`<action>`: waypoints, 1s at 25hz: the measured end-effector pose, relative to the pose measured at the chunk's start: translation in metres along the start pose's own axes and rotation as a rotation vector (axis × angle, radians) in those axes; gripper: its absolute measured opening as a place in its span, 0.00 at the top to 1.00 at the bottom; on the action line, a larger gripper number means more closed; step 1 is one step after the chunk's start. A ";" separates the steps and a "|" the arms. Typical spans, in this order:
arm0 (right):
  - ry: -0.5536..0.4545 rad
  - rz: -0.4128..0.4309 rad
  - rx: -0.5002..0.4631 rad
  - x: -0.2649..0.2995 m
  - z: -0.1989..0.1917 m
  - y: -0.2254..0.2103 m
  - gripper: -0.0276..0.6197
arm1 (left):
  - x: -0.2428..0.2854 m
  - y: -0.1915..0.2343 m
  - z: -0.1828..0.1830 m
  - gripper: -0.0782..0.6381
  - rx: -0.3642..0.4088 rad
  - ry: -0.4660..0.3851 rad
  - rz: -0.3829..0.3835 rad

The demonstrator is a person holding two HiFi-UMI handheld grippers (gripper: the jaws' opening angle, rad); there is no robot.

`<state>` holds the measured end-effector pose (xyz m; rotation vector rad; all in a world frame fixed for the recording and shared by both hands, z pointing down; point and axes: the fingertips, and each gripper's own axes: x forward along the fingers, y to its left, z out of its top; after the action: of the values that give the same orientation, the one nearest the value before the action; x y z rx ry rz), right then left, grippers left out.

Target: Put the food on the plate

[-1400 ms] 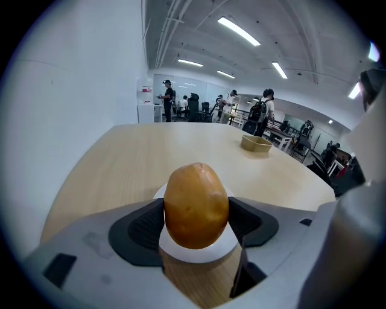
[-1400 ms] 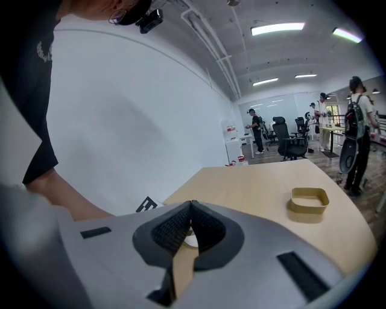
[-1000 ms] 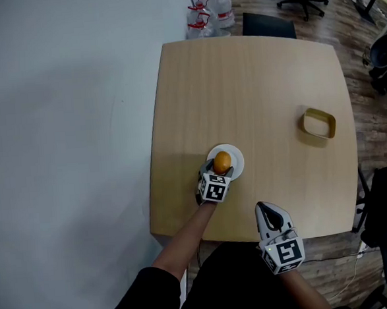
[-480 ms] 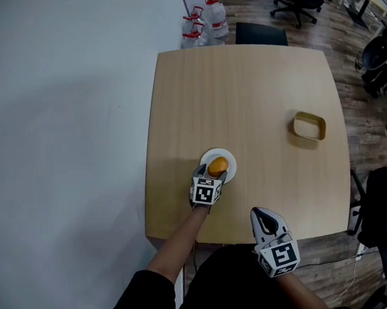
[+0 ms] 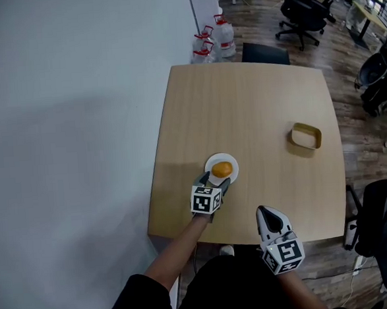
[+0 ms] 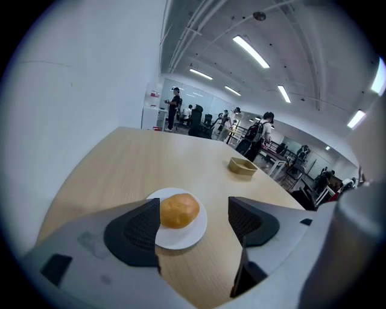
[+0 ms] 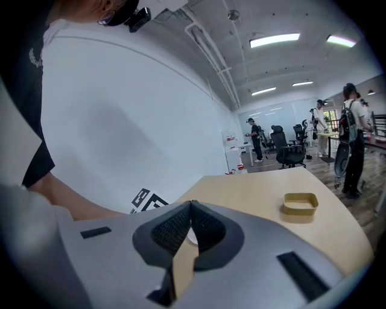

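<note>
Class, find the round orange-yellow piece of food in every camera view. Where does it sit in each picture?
Head view: the round orange-yellow food lies on the small white plate, just below centre, ahead of the left gripper.
Left gripper view: low centre, beyond the open jaws.
Right gripper view: not visible.
Shared landmark: the tan rectangular tray, in all three views.

No text, label, brand or number can be read anywhere
</note>
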<state>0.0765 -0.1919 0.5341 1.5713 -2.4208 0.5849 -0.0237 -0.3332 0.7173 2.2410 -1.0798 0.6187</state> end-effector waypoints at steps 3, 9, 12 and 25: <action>-0.017 0.002 -0.015 -0.013 0.004 0.008 0.86 | -0.029 -0.016 0.008 0.43 -0.019 -0.054 -0.011; -0.061 0.005 -0.013 -0.040 0.009 0.033 0.87 | -0.098 -0.040 0.011 0.43 -0.038 -0.171 -0.025; -0.071 -0.033 -0.030 -0.051 0.011 0.040 0.87 | -0.134 -0.061 0.016 0.43 -0.053 -0.236 -0.044; -0.133 -0.145 -0.044 -0.107 0.020 0.051 0.86 | -0.285 -0.154 0.040 0.44 -0.046 -0.552 -0.107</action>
<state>0.0755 -0.0934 0.4654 1.8016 -2.3668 0.4110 -0.0545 -0.1256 0.4669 2.4743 -1.1951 -0.0848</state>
